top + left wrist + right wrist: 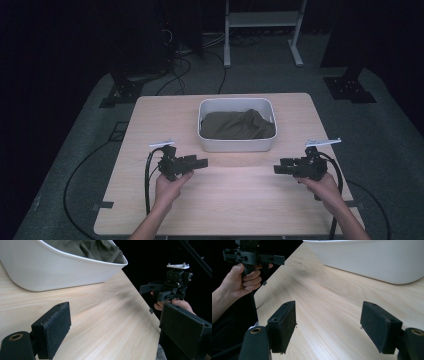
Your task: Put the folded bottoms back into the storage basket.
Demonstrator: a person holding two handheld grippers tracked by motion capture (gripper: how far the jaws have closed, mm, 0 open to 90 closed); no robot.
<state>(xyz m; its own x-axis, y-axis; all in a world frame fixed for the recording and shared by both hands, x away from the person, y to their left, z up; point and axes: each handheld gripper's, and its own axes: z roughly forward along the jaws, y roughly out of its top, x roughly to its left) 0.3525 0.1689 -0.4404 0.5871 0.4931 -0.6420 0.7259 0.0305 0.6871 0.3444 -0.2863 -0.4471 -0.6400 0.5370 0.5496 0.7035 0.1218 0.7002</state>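
The left hand-held gripper (200, 163) hovers just off the near-left corner of the white rectangular plastic tub (236, 145) on the pale wooden counter (230, 200), jaws spread, empty. Inside the tub lies a crumpled olive-green cloth (237, 125): probably light, soft and floppy, best pinched at a raised fold. The right hand-held gripper (278, 169), off the tub's near-right corner, is likewise released.

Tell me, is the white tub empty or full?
Not empty. The tub holds a crumpled olive cloth covering its bottom and bunched up toward its rim.
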